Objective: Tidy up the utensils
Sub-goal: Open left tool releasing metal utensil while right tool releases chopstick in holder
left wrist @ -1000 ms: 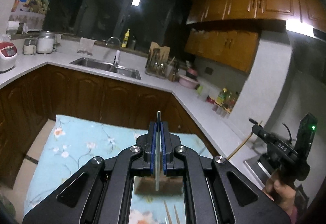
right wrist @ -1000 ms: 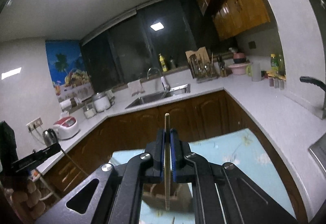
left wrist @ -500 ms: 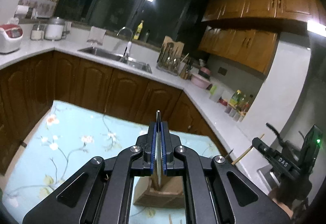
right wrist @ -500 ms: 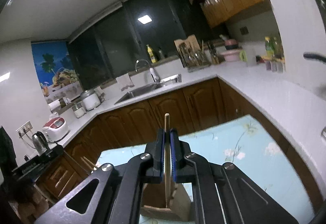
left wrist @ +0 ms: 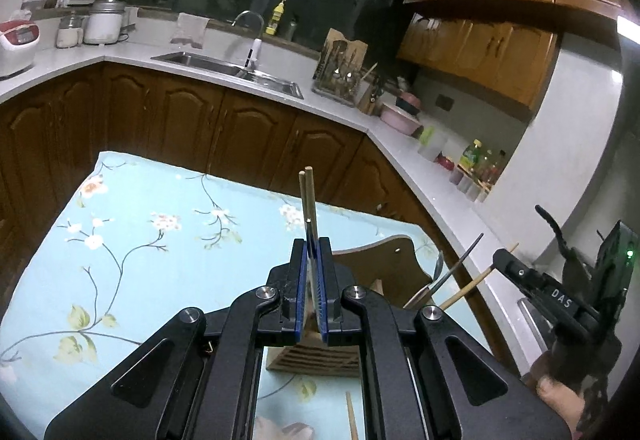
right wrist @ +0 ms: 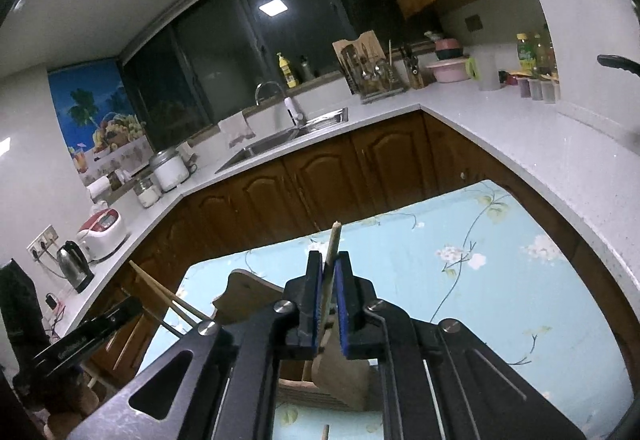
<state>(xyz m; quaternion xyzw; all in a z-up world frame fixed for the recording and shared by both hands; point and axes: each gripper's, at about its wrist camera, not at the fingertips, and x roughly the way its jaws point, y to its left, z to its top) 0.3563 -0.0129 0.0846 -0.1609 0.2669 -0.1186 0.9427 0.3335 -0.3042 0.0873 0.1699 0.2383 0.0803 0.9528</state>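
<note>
Now left gripper [left wrist: 312, 260] pinches two chopsticks [left wrist: 308, 200]; right gripper [right wrist: 329, 280] one chopstick [right wrist: 333, 244].

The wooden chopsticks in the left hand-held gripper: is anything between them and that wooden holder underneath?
Nothing visible blocks them. The pale wooden chopsticks sit clamped in the left hand-held gripper, directly above the slotted wooden utensil holder on the floral tablecloth.

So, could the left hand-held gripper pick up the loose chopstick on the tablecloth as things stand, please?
Probably not yet: the left hand-held gripper is shut on a pair of chopsticks, so nothing could take the loose chopstick until they are dropped.
</note>
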